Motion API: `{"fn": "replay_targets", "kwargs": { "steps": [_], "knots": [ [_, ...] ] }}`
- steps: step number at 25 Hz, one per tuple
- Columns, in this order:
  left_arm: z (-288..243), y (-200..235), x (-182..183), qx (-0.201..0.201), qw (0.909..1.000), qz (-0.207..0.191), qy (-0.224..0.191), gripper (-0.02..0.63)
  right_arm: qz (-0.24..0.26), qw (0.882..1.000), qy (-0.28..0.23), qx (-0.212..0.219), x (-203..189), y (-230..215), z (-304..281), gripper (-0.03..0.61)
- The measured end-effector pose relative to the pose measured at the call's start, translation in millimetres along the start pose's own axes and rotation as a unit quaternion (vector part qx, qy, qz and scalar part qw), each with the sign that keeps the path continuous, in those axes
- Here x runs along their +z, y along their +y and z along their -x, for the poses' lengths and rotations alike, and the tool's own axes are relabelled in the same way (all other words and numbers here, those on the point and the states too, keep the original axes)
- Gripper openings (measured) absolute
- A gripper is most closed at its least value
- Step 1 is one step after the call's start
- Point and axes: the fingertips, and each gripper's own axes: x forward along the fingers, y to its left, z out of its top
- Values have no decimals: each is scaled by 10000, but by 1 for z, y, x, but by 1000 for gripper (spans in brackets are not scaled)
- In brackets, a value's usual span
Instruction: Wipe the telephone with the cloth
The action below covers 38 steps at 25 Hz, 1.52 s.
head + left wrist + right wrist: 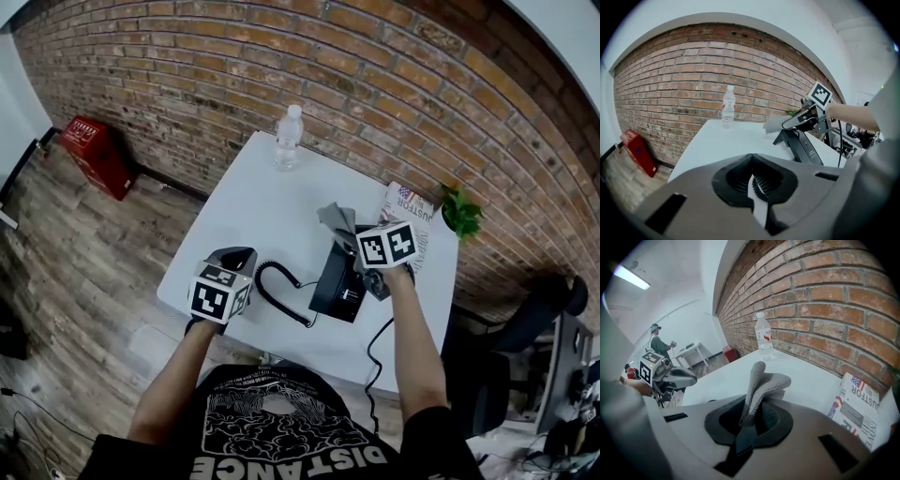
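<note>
The black telephone base (337, 281) (802, 146) stands on the white table (253, 206), right of centre. Its coiled cord (277, 292) curls left to my left gripper (236, 255) (757, 187). That gripper's jaws are shut near the table's front-left edge, and coils show in the slit between them. The handset is mostly hidden in the jaws. My right gripper (345, 228) (750, 420) hovers over the far end of the base, shut on a folded grey cloth (761, 385) (336, 217) that sticks up out of the jaws.
A clear water bottle (288, 138) (764, 336) stands at the table's far edge by the brick wall. A printed paper (412, 211) (855, 404) and a small plant (462, 214) are at the far right. A red box (97, 155) sits on the floor left; a chair (506, 375) stands right.
</note>
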Motion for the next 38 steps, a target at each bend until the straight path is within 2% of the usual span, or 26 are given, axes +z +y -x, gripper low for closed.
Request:
{"fn": "replay_targets", "kwargs": {
  "steps": [6,12,18,29,38],
  "knots": [
    [9,7,3,104,9999,47,-35,6,91,9998,-143,69,12,14,-5,11],
    [23,2,14,31,9999,34,-157,6,-62,9972,-707,218,32,40,8,11],
    [41,-1,32,-55,9992,-122,-381,6,-388,9895,-1382,159,45,70,36,11],
    [72,-19,36,-451,9964,-396,-606,6,-541,9728,-2181,-558,24,123,96,11],
    [95,-36,34,-785,9930,-535,-700,6,-703,9582,-2450,-1300,-14,152,131,11]
  ]
}}
